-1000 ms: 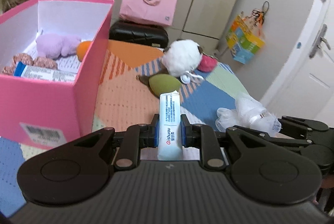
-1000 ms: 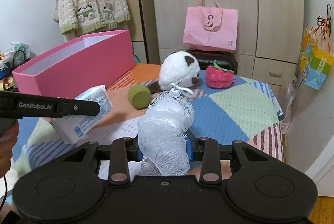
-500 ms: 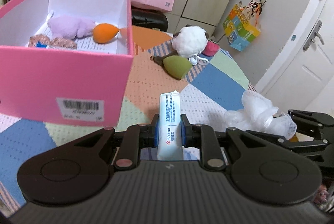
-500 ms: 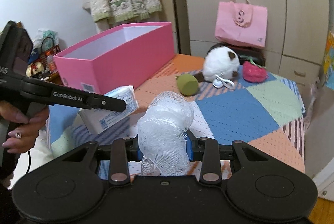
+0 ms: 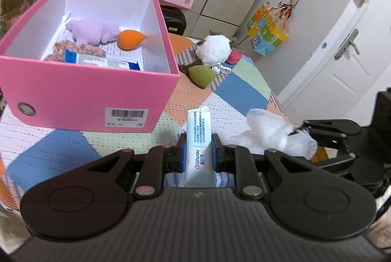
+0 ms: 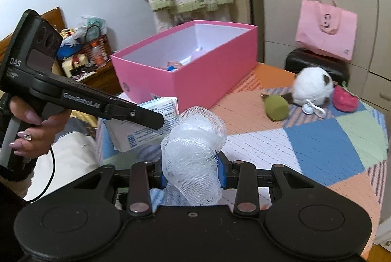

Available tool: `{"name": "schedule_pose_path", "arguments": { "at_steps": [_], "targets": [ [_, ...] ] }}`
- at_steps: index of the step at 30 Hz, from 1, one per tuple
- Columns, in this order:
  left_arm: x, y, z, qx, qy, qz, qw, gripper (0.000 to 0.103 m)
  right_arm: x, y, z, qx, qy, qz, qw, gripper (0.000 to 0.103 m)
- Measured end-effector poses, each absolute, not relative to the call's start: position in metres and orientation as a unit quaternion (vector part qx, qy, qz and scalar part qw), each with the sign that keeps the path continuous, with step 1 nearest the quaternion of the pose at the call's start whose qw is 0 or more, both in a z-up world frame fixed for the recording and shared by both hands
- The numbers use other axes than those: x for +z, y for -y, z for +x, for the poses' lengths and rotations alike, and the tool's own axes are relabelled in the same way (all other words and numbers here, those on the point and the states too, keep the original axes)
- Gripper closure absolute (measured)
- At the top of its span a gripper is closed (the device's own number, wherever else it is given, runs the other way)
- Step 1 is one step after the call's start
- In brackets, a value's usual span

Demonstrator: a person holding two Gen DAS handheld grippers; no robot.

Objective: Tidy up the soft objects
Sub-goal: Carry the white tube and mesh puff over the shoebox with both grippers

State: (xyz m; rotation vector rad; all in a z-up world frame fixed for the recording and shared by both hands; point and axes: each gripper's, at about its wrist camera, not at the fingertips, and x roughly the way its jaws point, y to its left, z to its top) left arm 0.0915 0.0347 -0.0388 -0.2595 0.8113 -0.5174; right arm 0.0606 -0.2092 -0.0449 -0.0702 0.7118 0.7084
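Two grippers: each was clamped on a soft item above the patchwork bedspread [image 5: 239, 91].
Left gripper [image 5: 197, 152]: jaws narrow, pinching a white tissue pack [image 5: 198, 137] that stood upright between the blue pads and poked forward past the fingertips.
Right gripper [image 6: 193, 175]: jaws narrow around a white mesh bath pouf [image 6: 194, 154], which bulged above and ahead of the fingers.
Pink box [image 5: 80, 93]: ahead and to the left of the left gripper, open-topped, near its fingertips.
Box contents: a lilac plush [image 5: 92, 31], an orange makeup sponge [image 5: 130, 39], a brownish knitted piece [image 5: 73, 49] and a blue-and-white packet [image 5: 102, 61].
Green makeup sponge [image 5: 201, 73]: farther ahead of the left gripper, lying on the bedspread just beside a white plush ball [image 5: 216, 49].
Red knitted strawberry [image 6: 345, 98]: far ahead and right of the right gripper, just beside the white plush.
Left hand [image 6: 36, 125]: seen from the right wrist, gripping the left tool's handle, well left of the pouf.
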Motion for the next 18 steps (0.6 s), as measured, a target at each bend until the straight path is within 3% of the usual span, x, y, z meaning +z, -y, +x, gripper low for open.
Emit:
{"name": "schedule_pose_path", "arguments": {
  "at_steps": [18],
  "targets": [
    [0.008, -0.114, 0.123, -0.232, -0.291, -0.148, 0.916, 0.085, 0.009, 0.138, 0.104, 0.382, -0.271, -0.035, 0.883, 0.061]
  ]
}}
